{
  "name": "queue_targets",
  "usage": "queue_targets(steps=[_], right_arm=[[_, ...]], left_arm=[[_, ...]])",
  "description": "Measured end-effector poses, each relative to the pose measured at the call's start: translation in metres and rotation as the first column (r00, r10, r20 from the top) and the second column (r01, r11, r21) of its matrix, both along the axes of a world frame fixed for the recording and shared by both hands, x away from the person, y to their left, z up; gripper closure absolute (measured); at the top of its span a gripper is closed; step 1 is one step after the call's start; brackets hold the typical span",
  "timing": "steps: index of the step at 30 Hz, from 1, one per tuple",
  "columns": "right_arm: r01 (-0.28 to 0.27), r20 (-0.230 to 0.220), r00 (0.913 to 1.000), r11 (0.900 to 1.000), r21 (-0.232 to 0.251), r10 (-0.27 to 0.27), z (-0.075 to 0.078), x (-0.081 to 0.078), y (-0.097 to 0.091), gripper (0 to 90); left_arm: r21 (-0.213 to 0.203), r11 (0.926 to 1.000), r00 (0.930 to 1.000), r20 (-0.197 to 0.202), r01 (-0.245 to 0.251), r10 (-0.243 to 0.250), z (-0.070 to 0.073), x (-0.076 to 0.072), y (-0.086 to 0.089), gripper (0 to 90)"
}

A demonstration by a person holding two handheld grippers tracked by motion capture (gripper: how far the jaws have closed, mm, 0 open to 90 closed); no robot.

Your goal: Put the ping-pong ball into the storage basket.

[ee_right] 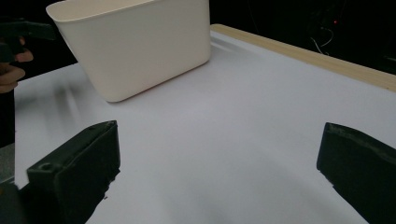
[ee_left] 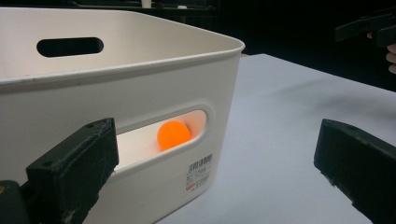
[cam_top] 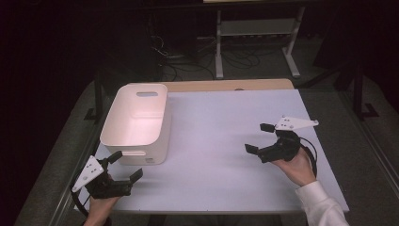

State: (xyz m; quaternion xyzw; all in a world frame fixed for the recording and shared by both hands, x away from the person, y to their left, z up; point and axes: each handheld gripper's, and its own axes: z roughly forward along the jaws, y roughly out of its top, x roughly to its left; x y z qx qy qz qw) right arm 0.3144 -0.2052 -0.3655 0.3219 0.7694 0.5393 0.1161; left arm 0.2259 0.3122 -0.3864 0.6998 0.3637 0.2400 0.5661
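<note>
Both grippers empty at near desk edge; ball sits inside bin

Nearest: left gripper (cam_top: 123, 165) at the front-left of the desk (cam_top: 221, 155), jaws spread wide, holding nothing, just beside the near wall of the white bin (cam_top: 123, 136). Right gripper (cam_top: 259, 137) hangs over the right side, jaws equally wide, empty, well apart from the bin. Through the bin's near handle slot, an orange ball (ee_left: 173, 135) rests on the bin floor close to that wall. Farther off: the bin's far handle slot, then the desk's wooden back edge. Risk, as I judge it: a reach over the rim could knock the light bin askew, and the round ball may roll from closing jaws
</note>
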Motion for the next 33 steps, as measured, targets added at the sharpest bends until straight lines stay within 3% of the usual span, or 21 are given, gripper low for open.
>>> queue_targets(steps=[12,16,21,33], right_arm=[[0.034,-0.007,0.9994,0.9994,0.005,-0.034,-0.011,-0.01,-0.014,0.0],[0.046,-0.01,0.9989,0.9989,0.009,-0.046,-0.014,-0.013,-0.017,0.0],[0.07,0.018,0.9974,0.9973,0.023,-0.07,-0.02,-0.018,-0.024,0.0],[0.106,0.031,0.9938,0.9938,0.034,-0.107,-0.032,-0.026,-0.033,0.0]], left_arm=[[0.013,0.9999,1.0,0.002,0.0,0.0,0.0,0.0,0.001,0.0],[0.0,1.0,1.0,0.006,0.001,-0.001,0.0,-0.001,0.001,0.0],[0.0,1.0,1.0,0.005,0.006,-0.006,0.001,-0.001,0.001,0.0],[0.0,0.9999,0.9999,0.008,0.014,-0.014,0.001,-0.002,0.001,0.0]])
